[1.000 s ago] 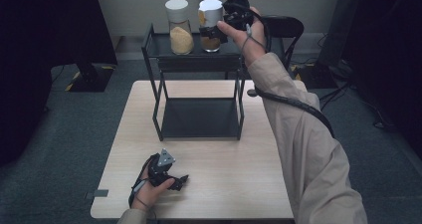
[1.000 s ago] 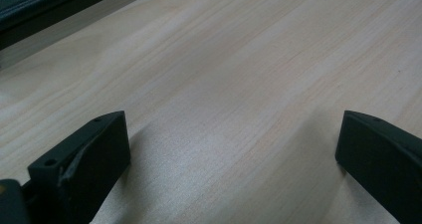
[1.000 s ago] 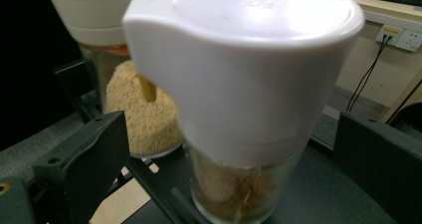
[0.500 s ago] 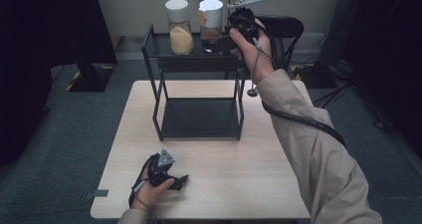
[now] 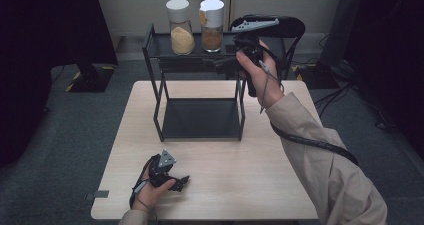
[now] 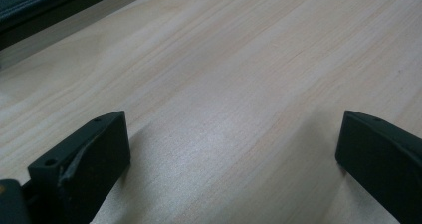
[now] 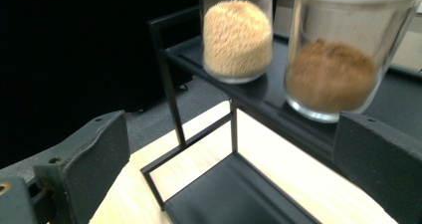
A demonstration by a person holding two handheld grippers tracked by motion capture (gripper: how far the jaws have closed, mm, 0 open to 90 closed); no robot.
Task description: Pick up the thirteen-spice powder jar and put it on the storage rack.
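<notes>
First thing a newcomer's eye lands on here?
Two white-lidded glass jars on the top shelf of the black rack: the pale-grain jar on the left, the brown-powder jar just to its right. Next, the right gripper, raised beside the shelf's right end, jaws open and aimed at the jars without touching either. The left gripper rests open on the wooden table near the front edge.

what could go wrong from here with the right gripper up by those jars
The right gripper is open and close beside the brown-powder jar on the rack's top shelf; a sideways bump could tip the jar off the edge. The lighter-powder jar stands right next to it, so one might knock the other.
</notes>
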